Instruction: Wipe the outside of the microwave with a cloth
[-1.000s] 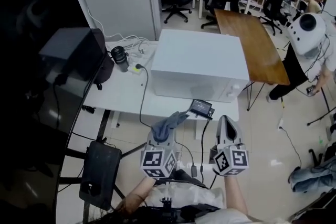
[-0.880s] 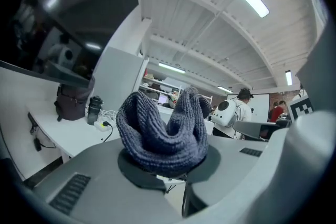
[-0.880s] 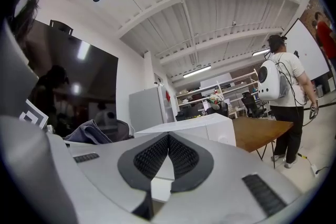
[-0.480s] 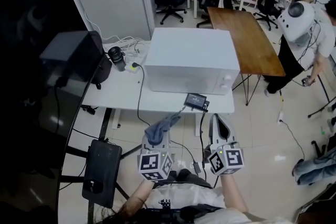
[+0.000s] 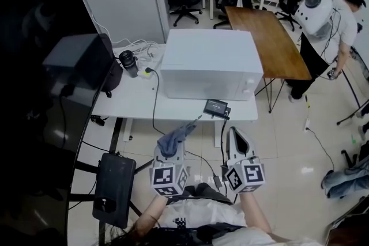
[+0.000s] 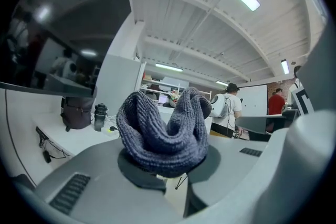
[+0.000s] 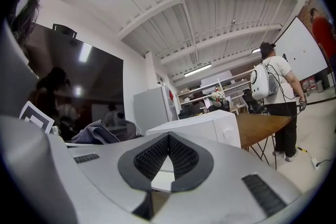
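Left gripper (image 5: 172, 154) was clamped on a bunched grey cloth (image 6: 163, 134), held low in front of the worktop (image 5: 130, 102); right gripper (image 5: 237, 144) was closed on nothing. Only a fold looked pinched, so a hard drag might pull the cloth free or snag the cable (image 5: 154, 101) trailing off the edge. The white microwave (image 5: 210, 63) stood on the worktop, well ahead of both grippers, untouched

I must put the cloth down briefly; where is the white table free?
The widest bare patch of the white table is front left, between the black bag and the black cable. A narrower strip runs before the microwave, up to the small black box. Around the black cup and power strip it is crowded.
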The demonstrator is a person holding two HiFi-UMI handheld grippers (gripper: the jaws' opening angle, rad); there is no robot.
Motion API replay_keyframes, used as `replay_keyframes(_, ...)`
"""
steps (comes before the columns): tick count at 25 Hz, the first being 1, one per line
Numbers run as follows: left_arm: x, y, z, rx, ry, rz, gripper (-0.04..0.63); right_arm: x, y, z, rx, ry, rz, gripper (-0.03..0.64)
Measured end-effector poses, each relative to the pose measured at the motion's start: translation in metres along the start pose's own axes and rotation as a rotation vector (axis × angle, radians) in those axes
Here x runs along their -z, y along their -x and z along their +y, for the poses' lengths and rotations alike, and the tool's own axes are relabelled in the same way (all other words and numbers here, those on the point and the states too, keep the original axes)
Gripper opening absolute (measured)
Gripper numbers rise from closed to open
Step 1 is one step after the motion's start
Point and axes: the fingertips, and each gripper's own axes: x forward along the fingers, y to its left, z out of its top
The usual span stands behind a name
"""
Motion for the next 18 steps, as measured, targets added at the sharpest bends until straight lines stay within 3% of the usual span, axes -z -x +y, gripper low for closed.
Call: replay_keyframes(18,-0.003,0.009,-0.009,0.031,-0.011,0.009,0.057,0.005,0.013,0.010,0.019,0.026,0.029,0.014)
